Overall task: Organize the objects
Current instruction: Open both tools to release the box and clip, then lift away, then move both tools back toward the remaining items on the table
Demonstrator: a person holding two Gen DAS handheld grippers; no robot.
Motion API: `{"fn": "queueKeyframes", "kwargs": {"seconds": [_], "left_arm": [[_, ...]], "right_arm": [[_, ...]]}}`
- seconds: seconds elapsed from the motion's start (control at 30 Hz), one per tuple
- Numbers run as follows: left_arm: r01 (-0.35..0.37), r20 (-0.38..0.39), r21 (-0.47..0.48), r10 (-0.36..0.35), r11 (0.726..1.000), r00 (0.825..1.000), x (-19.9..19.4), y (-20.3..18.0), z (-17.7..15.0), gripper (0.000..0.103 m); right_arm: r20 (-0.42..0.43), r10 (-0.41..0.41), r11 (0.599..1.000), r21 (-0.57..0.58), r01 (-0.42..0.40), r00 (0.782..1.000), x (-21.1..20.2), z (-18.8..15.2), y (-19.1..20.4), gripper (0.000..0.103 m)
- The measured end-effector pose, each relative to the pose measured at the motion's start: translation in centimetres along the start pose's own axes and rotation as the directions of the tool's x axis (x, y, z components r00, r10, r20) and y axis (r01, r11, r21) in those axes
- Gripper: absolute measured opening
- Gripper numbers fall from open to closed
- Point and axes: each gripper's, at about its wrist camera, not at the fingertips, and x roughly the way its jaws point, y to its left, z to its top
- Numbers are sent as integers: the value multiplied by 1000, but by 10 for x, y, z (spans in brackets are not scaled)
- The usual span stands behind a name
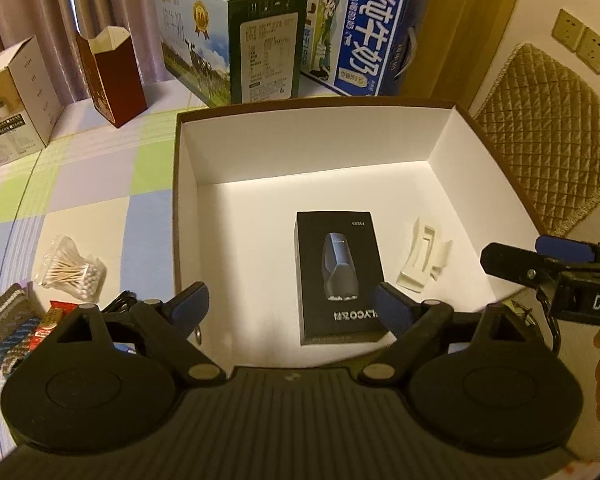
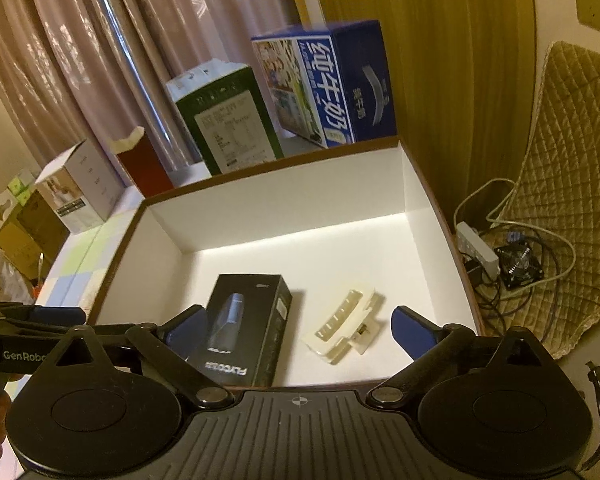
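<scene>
A large open box with white inside walls [image 1: 312, 144] [image 2: 300, 200] sits on the checked tablecloth. A black shaver box [image 1: 338, 276] [image 2: 246, 328] lies flat on its floor, and a cream hair claw clip [image 1: 422, 256] [image 2: 346, 326] rests to the right of it. My left gripper [image 1: 290, 306] hovers open over the box's near left edge, holding nothing. My right gripper [image 2: 300, 328] is open above the near rim, the clip between and beyond its fingers, apart from them. Its fingers [image 1: 512, 262] reach in from the right in the left wrist view.
Left of the big box lie a bag of cotton swabs [image 1: 72, 268], a striped cloth [image 1: 8, 332] and a red packet [image 1: 50, 320]. Behind stand milk cartons [image 1: 236, 40] [image 1: 360, 32], a dark red box [image 1: 112, 76] and a white box [image 1: 16, 100]. A quilted chair [image 2: 572, 184] and cables [image 2: 508, 264] are on the right.
</scene>
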Motion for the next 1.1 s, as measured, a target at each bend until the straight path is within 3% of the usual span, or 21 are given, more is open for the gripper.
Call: {"fn": "queueKeyframes", "kwargs": {"seconds": [0.47, 1.1], "left_arm": [[-10, 27, -1, 10, 1000, 1000, -48, 28, -40, 88], [5, -18, -47, -6, 999, 1000, -87, 91, -105, 88]], "right_arm": [[-1, 24, 1000, 15, -24, 1000, -27, -30, 35, 97], [-56, 36, 999, -1, -36, 998, -38, -80, 102, 97]]}}
